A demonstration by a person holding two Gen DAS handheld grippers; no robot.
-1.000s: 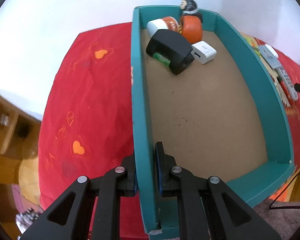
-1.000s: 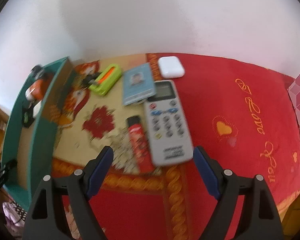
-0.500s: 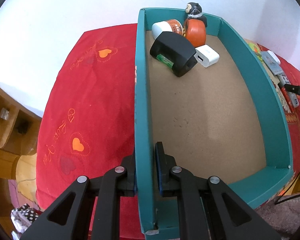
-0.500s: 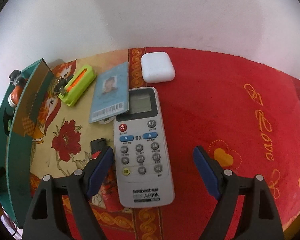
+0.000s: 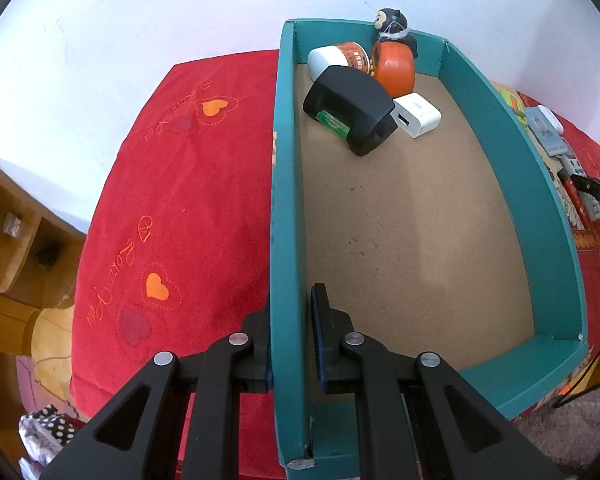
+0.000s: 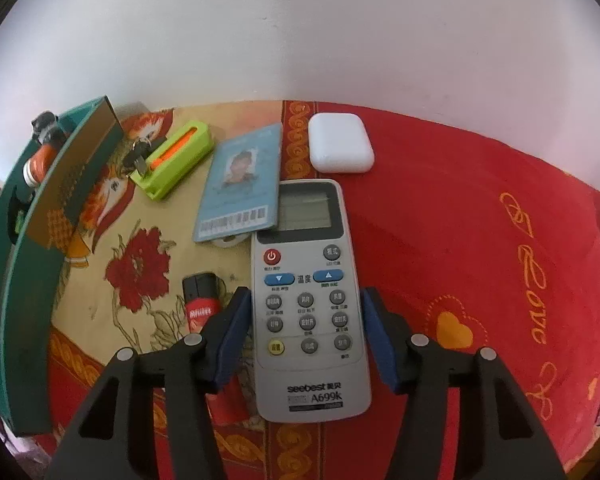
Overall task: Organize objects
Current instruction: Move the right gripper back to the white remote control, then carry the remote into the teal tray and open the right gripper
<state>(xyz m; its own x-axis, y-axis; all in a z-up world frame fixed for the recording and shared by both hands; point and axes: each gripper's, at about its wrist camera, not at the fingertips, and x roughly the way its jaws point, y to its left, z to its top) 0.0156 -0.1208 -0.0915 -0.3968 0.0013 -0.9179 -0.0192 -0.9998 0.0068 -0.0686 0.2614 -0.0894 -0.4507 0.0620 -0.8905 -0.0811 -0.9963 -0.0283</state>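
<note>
My left gripper [image 5: 290, 312] is shut on the left wall of a teal box [image 5: 286, 200]. The box holds a black charger [image 5: 350, 112], a white adapter [image 5: 418, 115], an orange tape measure [image 5: 394, 68], a white-capped jar [image 5: 336, 58] and a small figure [image 5: 392, 24] at its far end. My right gripper [image 6: 306, 320] is open, its blue pads on either side of a grey remote control [image 6: 308, 300] that lies on the cloth. The pads stand close to the remote's sides, not clearly touching.
Beside the remote lie a red lighter [image 6: 200, 306], a blue ID card [image 6: 244, 184], a green holder with keys [image 6: 172, 158] and a white earbud case [image 6: 340, 143]. The teal box [image 6: 24, 264] stands at the left. A wooden shelf [image 5: 16, 232] is left of the bed.
My right gripper has moved down and forward onto the remote and its jaws have narrowed around it. My left gripper has kept its hold on the box wall, which shifted slightly.
</note>
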